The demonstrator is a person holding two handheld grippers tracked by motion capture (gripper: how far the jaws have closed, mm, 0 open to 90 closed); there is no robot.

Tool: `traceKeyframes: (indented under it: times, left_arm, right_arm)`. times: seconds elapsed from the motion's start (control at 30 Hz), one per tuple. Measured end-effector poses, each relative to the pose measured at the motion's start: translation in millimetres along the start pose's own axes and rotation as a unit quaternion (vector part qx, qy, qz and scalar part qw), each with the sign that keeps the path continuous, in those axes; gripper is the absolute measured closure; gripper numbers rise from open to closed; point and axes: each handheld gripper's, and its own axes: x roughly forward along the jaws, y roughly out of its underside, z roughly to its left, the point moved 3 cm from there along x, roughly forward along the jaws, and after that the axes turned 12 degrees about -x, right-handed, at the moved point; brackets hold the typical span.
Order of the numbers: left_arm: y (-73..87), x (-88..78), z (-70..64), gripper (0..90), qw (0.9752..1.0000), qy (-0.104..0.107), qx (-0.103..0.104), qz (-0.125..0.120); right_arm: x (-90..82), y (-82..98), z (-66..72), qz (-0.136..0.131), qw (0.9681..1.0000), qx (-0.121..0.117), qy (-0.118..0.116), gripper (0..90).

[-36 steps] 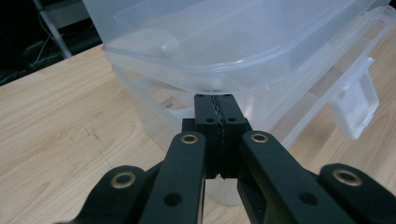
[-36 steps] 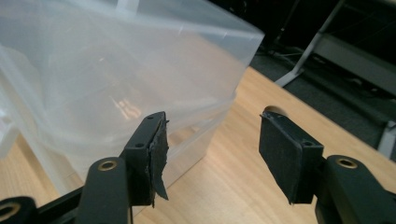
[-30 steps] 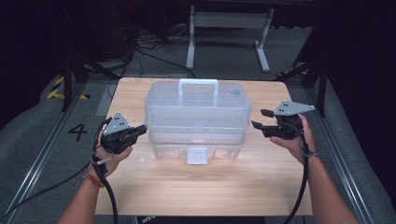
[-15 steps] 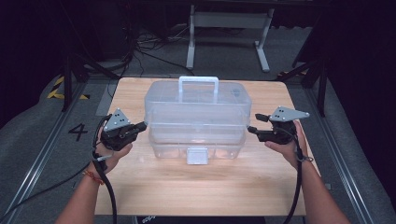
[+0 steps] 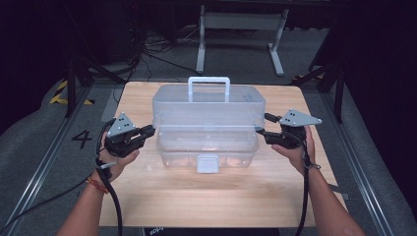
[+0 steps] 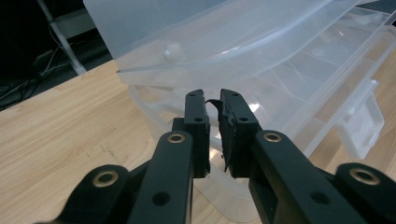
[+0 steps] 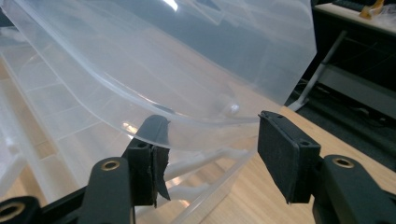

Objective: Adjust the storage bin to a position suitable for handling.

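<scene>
A clear plastic storage box (image 5: 206, 113) with a white handle (image 5: 209, 81) and a white front latch (image 5: 207, 163) stands mid-table. Its deep upper part (image 6: 243, 32) sits tilted above the compartmented lower tray (image 6: 299, 98). My left gripper (image 5: 150, 130) is at the box's left end. Its jaws have just been opening to a narrow gap with nothing between them, and its tips (image 6: 212, 100) are at the tray's rim. My right gripper (image 5: 260, 132) is at the box's right end, open wide (image 7: 212, 123). The upper part's edge (image 7: 196, 123) crosses between its pads without being pressed.
The wooden table (image 5: 206, 196) has bare room in front of the box and narrow strips at both ends. Beyond its far edge stand a grey metal frame (image 5: 241, 29) and cables on a dark floor. Rails run along both sides.
The right gripper has come slightly lower and closer to the box's right end. The left hand has held still.
</scene>
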Motion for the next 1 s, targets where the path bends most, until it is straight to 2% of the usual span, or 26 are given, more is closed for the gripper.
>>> traceKeyframes:
  times: [0.17, 0.63, 0.8, 1.0]
  left_arm:
    - [4.9, -2.6, -1.5, 78.3, 1.0, -0.001, -0.002, -0.002]
    - [27.8, 2.7, -10.3, 68.2, 0.9996, 0.01, 0.019, 0.02]
    - [35.9, 7.0, -15.9, 64.4, 0.9989, 0.015, 0.03, 0.034]
    - [41.2, 11.0, -17.5, 58.2, 0.9987, 0.017, 0.028, 0.041]
  right_arm:
    - [0.2, -5.0, -4.4, -0.013, 0.9998, 0.0, 0.014, 46.0]
    - [2.8, -15.3, -8.1, -0.036, 0.9983, 0.005, 0.045, 54.7]
    - [3.5, -19.6, -9.3, -0.041, 0.9977, 0.006, 0.054, 58.0]
    - [5.0, -25.2, -12.3, -0.044, 0.9966, 0.007, 0.069, 60.3]
